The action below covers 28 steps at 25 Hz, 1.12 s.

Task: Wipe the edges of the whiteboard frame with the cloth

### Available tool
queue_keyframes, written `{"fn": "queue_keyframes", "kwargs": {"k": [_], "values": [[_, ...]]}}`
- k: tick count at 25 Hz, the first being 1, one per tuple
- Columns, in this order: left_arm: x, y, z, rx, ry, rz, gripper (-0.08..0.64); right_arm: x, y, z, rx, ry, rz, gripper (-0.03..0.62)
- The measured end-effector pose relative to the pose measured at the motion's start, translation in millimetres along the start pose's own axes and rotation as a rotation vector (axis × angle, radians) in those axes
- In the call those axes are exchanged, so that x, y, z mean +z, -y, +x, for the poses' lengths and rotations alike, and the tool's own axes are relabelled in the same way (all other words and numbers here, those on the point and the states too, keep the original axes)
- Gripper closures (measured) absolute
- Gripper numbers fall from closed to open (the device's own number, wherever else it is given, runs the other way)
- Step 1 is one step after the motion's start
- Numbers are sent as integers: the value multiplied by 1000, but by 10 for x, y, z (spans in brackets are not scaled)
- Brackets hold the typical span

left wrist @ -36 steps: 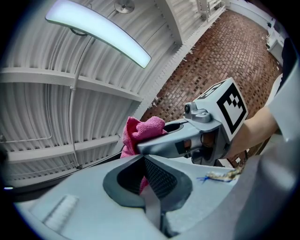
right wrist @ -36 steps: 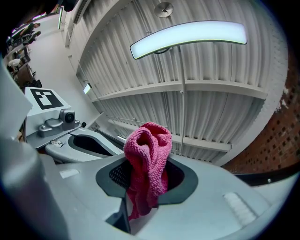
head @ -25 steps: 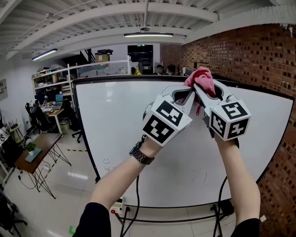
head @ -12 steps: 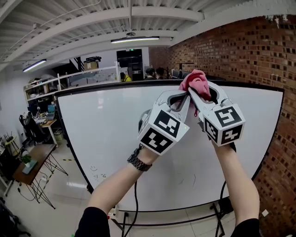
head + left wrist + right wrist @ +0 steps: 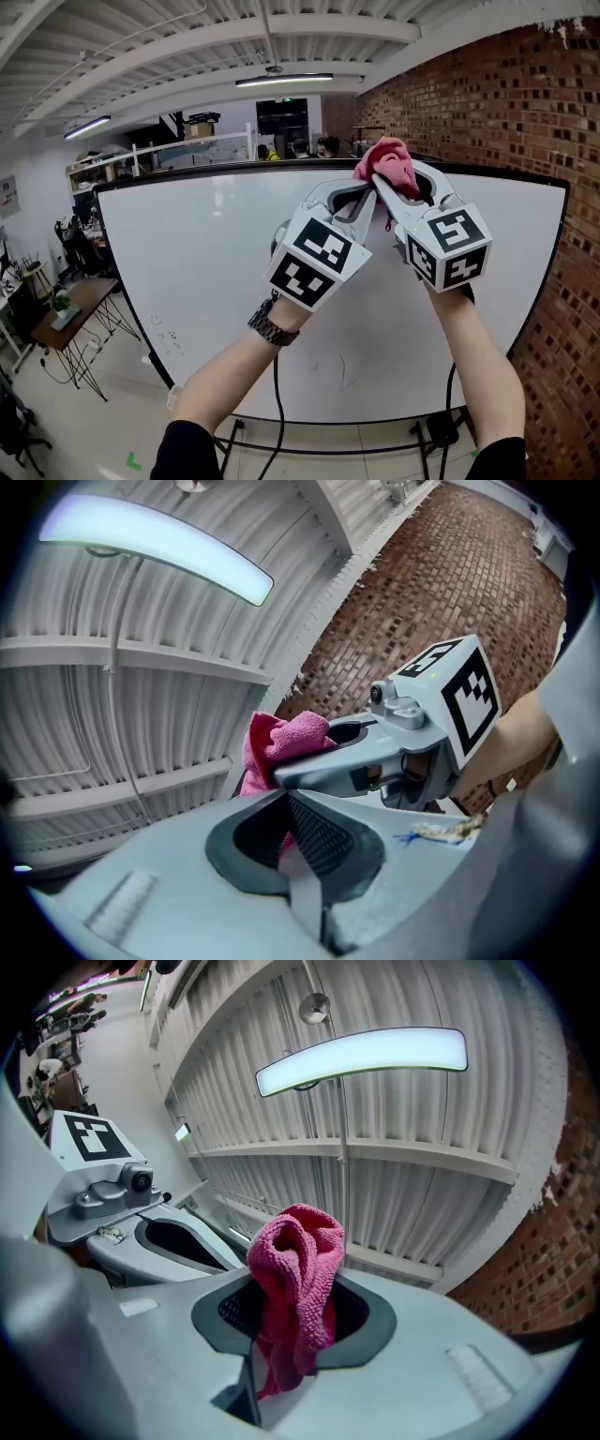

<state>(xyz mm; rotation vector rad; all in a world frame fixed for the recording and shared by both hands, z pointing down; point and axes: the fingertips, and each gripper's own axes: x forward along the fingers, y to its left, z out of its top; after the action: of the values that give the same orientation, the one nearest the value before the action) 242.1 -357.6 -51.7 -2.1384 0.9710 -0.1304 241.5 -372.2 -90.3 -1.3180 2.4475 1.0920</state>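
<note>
Nearest the head camera, two bare forearms reach up; a wristwatch [image 5: 269, 323] sits on the left one. Each hand carries a gripper with its marker cube facing the camera.

Left gripper [image 5: 361, 194]: the jaws are pressed together with no gap, and nothing is seen gripped between them. Its tips lie just beside the right gripper's jaws, with the cloth showing close behind them in the left gripper view.

Right gripper [image 5: 398, 187]: the jaws are clamped on the pink cloth [image 5: 386, 159]. In the right gripper view the cloth bunches up in a fold above the pads, and a shorter tail hangs below them.

Position of the cloth: in the head view it sits at the top edge of the whiteboard frame [image 5: 506, 174], right of centre. Whether it touches the frame cannot be told.

The whiteboard [image 5: 187, 262] stands on a dark wheeled base; faint marks show on its lower part.

Beyond: a brick wall [image 5: 487, 103] on the right, a ribbed white ceiling with a strip light [image 5: 286, 81], and shelving with a desk surface [image 5: 70, 305] at far left. People stand behind the board's top edge.
</note>
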Motion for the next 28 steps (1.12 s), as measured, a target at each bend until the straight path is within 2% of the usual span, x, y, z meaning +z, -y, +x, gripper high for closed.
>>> {"fn": "queue_keyframes", "kwargs": {"k": [3, 10, 17, 20, 28], "values": [[145, 206, 204, 10, -5, -21, 563, -47, 237, -216, 19, 19, 24, 466], [435, 596, 608, 23, -13, 2, 563, -128, 720, -635, 34, 61, 94, 466], [557, 979, 1106, -77, 10, 9, 563, -364, 1255, -956, -64, 35, 78, 466], [582, 1078, 1207, -100, 18, 33, 563, -419, 1403, -1030, -96, 15, 76, 466], [577, 1330, 1457, -185, 23, 29, 563, -515, 1833, -1296, -178, -26, 63, 467]]}}
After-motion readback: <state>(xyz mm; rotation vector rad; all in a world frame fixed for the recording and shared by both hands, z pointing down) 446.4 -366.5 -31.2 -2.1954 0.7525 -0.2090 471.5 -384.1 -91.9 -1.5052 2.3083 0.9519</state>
